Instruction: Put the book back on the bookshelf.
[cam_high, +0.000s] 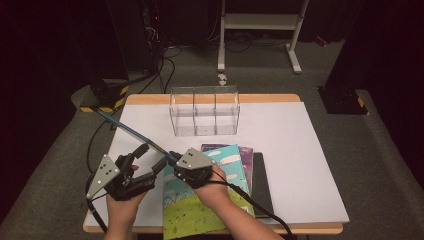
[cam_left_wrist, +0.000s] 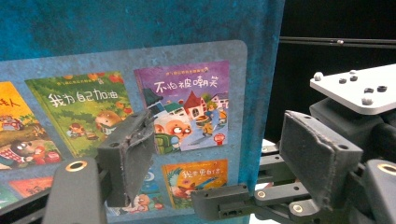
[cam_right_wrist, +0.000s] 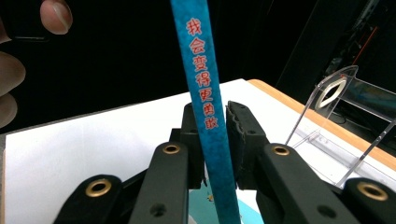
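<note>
Bare white tabletop (cam_high: 280, 145) lies open right of the stacked flat picture books (cam_high: 240, 172). The clear acrylic three-slot organizer (cam_high: 205, 111) blocks the far middle, and the upright thin teal book (cam_high: 132, 131) stands between the tongs.

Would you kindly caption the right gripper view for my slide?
Right gripper clamps the blue book by its spine, near the clear organizer.

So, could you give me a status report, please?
Right gripper shut on blue book, spine upright. Left gripper open beside its back cover. Nothing blocking toward the clear organizer.
</note>
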